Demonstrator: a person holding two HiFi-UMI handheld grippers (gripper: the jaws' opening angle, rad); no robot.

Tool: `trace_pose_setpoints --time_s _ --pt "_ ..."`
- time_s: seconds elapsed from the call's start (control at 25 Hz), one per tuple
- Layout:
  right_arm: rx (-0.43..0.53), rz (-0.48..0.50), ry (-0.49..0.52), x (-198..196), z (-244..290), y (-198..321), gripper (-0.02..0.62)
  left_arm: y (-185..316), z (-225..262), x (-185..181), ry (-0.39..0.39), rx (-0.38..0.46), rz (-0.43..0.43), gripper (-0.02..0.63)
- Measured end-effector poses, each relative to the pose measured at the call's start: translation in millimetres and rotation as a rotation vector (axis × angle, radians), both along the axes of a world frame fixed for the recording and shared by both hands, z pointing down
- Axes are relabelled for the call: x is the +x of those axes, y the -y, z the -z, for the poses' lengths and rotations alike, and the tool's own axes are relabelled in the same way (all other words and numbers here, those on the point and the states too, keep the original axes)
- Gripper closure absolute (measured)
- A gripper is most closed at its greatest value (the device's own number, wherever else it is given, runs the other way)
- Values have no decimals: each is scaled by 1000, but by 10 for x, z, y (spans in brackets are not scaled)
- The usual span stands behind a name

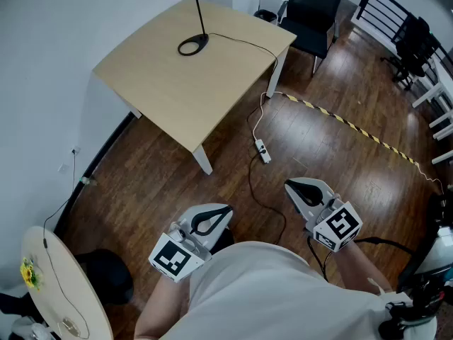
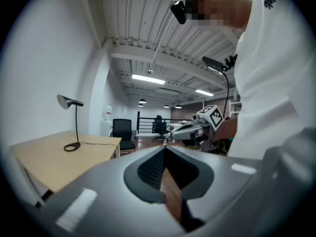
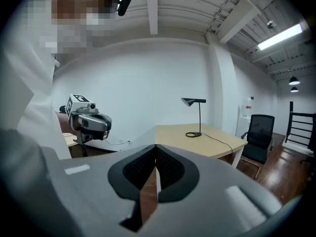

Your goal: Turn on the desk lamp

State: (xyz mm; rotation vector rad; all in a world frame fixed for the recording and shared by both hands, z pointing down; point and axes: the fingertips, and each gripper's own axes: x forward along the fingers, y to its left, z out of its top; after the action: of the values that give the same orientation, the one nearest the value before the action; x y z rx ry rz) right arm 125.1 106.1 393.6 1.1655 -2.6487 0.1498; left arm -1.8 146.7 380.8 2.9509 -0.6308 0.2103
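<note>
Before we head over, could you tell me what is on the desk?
Only a black desk lamp and its cord; nothing covers the desktop, though no switch can be made out.

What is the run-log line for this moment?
desk lamp: on table, untouched | left hand-held gripper: shut, empty | right hand-held gripper: shut, empty

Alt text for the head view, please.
A black desk lamp stands at the far end of a light wooden table, its cord running toward a power strip on the floor. Nearer, the left gripper and right gripper hang short of the table, fingers together, empty.
</note>
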Motion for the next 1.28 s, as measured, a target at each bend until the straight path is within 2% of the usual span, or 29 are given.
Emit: trace_pose_setpoints --time_s 0.16,0.28,0.6,0.88,1.04,1.28 --pt "3 -29 16 -357 61 430 592 356 19 -350 -6 -17 -30 589" --pt "-4 -15 16 -656 38 724 592 695 -26 -619 2 -12 -29 589" --pt "-2 55 -19 -1043 -49 1267 592 1110 -55 -923 -30 -10 32 589" --pt "-7 97 -13 -1122 -240 2245 592 1629 -149 -1103 -18 -32 141 589" --pt "-1 113 -35 -1059 -379 3008 592 2072 -121 -1140 -6 -29 213 589" --pt "1 195 -76 -1147 -530 4119 592 2690 -54 -1148 4 -50 330 589"
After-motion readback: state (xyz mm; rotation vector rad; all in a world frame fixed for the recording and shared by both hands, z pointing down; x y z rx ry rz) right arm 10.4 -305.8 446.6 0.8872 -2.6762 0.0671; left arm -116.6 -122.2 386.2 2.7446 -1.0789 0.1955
